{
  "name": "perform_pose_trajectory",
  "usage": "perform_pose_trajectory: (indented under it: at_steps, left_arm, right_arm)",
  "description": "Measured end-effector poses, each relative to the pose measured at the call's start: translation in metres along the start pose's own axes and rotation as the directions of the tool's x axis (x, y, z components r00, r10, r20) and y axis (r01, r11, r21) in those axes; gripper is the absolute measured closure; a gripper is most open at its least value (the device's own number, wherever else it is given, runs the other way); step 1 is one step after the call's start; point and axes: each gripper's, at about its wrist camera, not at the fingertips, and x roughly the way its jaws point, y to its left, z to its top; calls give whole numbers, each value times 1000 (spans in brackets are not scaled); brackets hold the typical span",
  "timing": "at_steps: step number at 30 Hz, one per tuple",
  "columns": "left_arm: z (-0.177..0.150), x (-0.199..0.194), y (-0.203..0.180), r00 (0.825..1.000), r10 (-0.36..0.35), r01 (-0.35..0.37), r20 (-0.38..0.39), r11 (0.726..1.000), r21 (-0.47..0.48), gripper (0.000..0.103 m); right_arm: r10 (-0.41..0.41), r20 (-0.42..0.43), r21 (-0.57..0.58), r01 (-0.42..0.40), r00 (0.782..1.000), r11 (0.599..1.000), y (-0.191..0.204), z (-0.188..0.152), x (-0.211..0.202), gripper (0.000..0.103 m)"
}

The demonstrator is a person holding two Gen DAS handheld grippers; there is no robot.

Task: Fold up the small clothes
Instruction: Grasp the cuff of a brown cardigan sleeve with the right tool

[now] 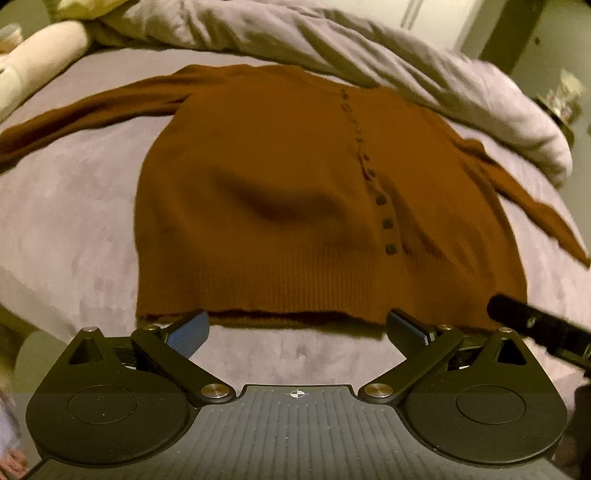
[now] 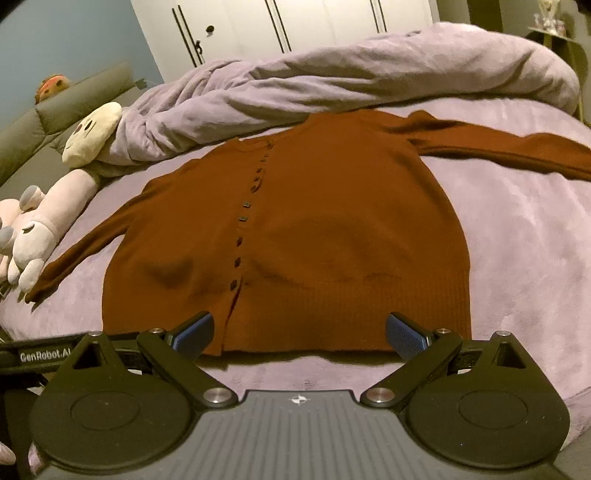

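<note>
A rust-brown buttoned cardigan (image 1: 280,192) lies flat on the bed, front up, both sleeves spread out sideways; it also shows in the right wrist view (image 2: 325,236). My left gripper (image 1: 297,330) is open and empty, hovering just before the left part of the ribbed hem. My right gripper (image 2: 299,336) is open and empty, just before the right part of the hem. The right gripper's body shows at the right edge of the left wrist view (image 1: 535,328).
The cardigan lies on a lilac bed cover (image 1: 74,221). A bunched lilac duvet (image 2: 332,81) lies behind the collar. Plush toys (image 2: 44,221) lie at the left by the sleeve end. White wardrobe doors (image 2: 280,26) stand beyond the bed.
</note>
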Motion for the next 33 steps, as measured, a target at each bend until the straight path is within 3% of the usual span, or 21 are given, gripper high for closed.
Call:
perform_pose_trajectory:
  at_steps: [6,11,14,17,21,24,27,30,33]
  left_arm:
    - [2,4,-3,1000,9,-9,-8,1000,21,0]
    - [13,5,-4,999,39,-40,13,998,38,0]
    - [24,7,-3,998,60,-61,27,997,37,0]
    - [37,12,-2,995,90,-91,44,996,21,0]
    - [51,27,-5,992,117,-117,39,993,12,0]
    - [61,40,-9,991,134,-134,28,991,-3,0]
    - [72,52,-15,989,147,-146,27,989,-12,0]
    - [78,62,-19,986,167,-168,25,986,7,0]
    - [84,69,-20,983,182,-183,26,983,9,0]
  right_arm:
    - [39,-20,80,-38,999,996,-17,-3,6,4]
    - [94,18,238,-95,995,967,-59,9,6,4]
    - [36,90,309,-62,995,949,-101,27,3,4]
    - [-67,191,405,-17,979,914,-158,49,-4,4]
    - [-211,304,573,-2,929,819,-245,77,-15,4]
    - [-295,323,686,-8,899,727,-303,90,-18,11]
    - [-349,286,777,-2,892,630,-347,95,-9,31]
    - [-391,232,839,20,891,544,-374,96,5,41]
    - [-398,233,869,-7,887,494,-396,90,12,54]
